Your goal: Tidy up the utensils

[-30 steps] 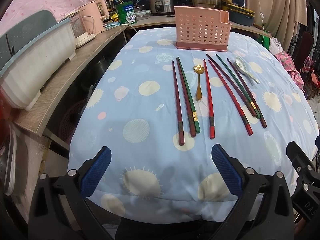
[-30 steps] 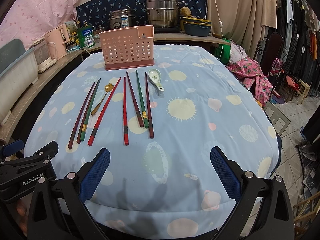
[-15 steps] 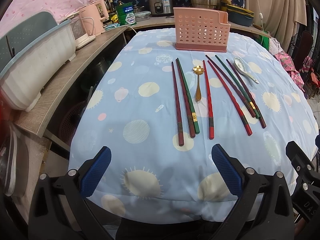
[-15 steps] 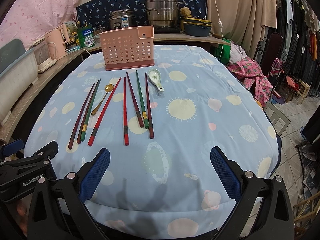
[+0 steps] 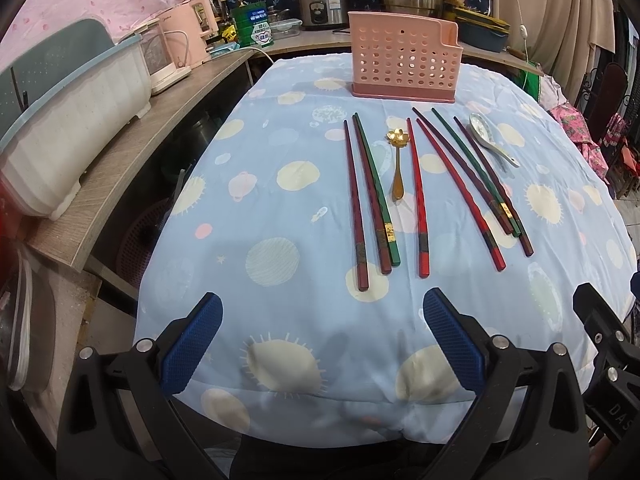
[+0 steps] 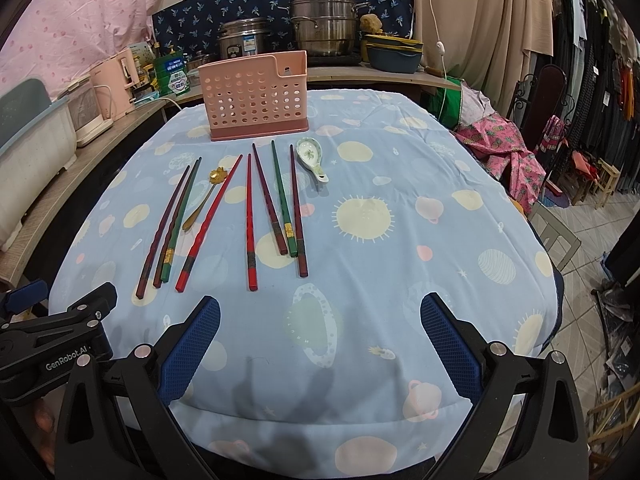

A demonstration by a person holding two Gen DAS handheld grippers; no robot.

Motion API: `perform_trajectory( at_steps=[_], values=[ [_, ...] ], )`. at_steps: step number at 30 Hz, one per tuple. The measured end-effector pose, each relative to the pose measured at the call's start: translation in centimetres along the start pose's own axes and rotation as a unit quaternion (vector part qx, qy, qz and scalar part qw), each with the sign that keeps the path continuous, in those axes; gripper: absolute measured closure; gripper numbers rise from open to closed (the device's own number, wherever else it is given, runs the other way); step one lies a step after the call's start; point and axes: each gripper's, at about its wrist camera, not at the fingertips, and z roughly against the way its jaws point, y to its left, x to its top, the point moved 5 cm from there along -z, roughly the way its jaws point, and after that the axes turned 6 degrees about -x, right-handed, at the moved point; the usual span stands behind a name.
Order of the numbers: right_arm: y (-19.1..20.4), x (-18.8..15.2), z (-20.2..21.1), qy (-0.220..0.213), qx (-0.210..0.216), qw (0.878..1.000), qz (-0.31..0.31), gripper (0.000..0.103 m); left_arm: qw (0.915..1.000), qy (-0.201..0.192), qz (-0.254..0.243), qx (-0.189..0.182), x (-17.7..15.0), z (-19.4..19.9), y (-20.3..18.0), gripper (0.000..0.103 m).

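The basket (image 5: 404, 64) stands at the far end of the counter (image 5: 288, 300). In front of it the chopsticks (image 5: 418, 196) lie in a row, all pointing toward it. A small spoon (image 5: 398, 168) lies between the chopsticks, left of the middle. A bigger spoon (image 5: 490, 140) lies at the right end of the row. A shelf (image 5: 132, 160) runs along the left of the counter. Pots (image 6: 320, 26) stand behind the basket.

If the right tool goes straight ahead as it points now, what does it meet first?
Probably the blue patterned tablecloth first; the right tool is open, and the red chopstick lies slightly left of its line. Depth is unclear.
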Motion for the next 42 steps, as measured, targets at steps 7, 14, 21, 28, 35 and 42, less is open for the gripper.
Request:
perform_trajectory(
  at_steps=[7,14,21,28,35,42],
  values=[
    [-0.3,0.0,-0.7,0.009,0.000,1.000,-0.002,0.007,0.9994,0.025,0.020,-0.010,0.1,-2.1,1.2,0.007],
    [-0.6,0.3,-2.5,0.024,0.000,1.000,-0.010,0.007,0.9986,0.043,0.029,-0.012,0.5,-4.9,1.9,0.007],
    [-0.7,1.0,-4.7,0.035,-0.002,0.999,-0.015,0.007,0.9975,0.065,0.024,-0.016,0.6,-7.6,1.9,0.017],
    [-0.6,2.2,-6.5,0.040,-0.002,0.999,-0.016,0.007,0.9976,0.062,0.022,-0.021,1.1,-8.5,1.9,0.023],
    [-0.4,5.1,-9.0,0.025,0.011,0.999,-0.022,0.009,0.9975,0.056,0.012,-0.041,2.3,-8.8,1.2,0.048],
    [-0.5,9.7,-12.5,0.013,0.045,0.998,-0.050,0.025,0.9970,0.056,0.026,-0.047,3.0,-9.1,2.0,0.076]
  ],
)
